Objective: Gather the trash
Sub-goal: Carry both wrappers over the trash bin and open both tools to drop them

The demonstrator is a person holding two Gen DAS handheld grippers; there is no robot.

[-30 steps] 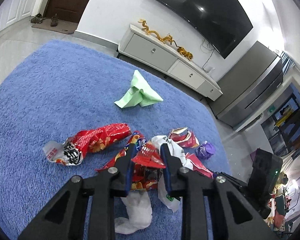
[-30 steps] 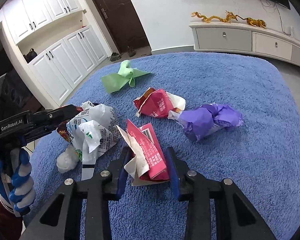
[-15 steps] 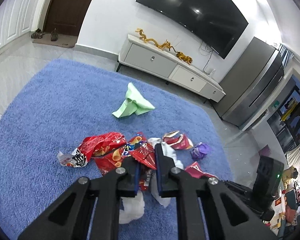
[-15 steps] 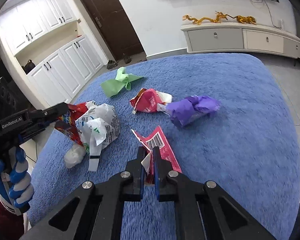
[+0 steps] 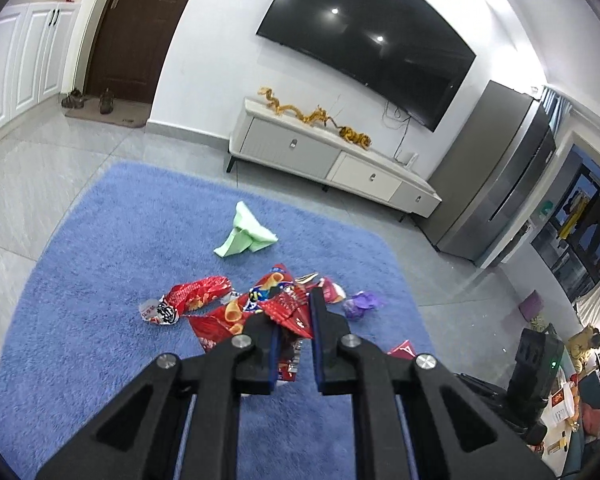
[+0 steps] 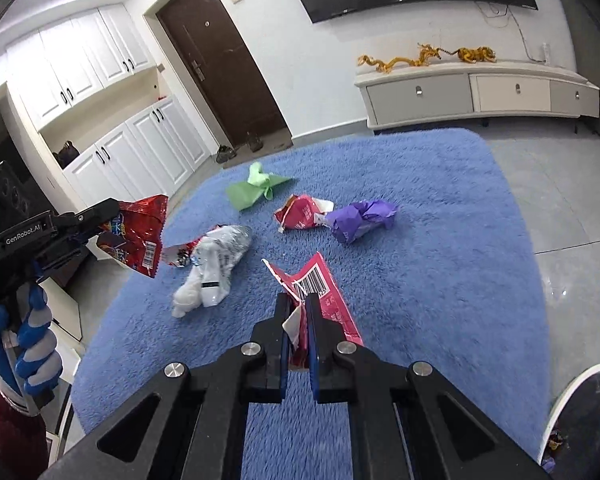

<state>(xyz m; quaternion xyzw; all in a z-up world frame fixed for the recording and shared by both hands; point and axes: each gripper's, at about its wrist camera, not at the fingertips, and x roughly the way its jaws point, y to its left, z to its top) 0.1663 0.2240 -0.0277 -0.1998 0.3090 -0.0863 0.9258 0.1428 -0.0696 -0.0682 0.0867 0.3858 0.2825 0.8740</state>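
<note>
My left gripper point(image 5: 296, 322) is shut on a red snack bag point(image 5: 278, 304) and holds it above the blue rug point(image 5: 100, 280). In the right wrist view the same gripper point(image 6: 112, 216) carries that bag point(image 6: 140, 240) at the left. My right gripper point(image 6: 298, 306) is shut on a pink-red wrapper point(image 6: 320, 280) with a barcode, lifted off the rug. On the rug lie a red wrapper point(image 5: 196, 300), green paper point(image 6: 256, 190), a red-white wrapper point(image 6: 300, 214), a purple wrapper point(image 6: 360, 220) and a white plastic bag point(image 6: 216, 264).
A white TV cabinet point(image 5: 324, 160) stands past the rug's far edge, and grey tile floor point(image 6: 560, 220) surrounds the rug. A round white-rimmed container point(image 6: 580, 400) sits at the bottom right. A gloved hand point(image 6: 24, 340) holds the left gripper.
Both grippers closed, the left on the red snack bag, the right on the pink-red wrapper. Both then rose and pulled back, lifting their wrappers off the rug.
</note>
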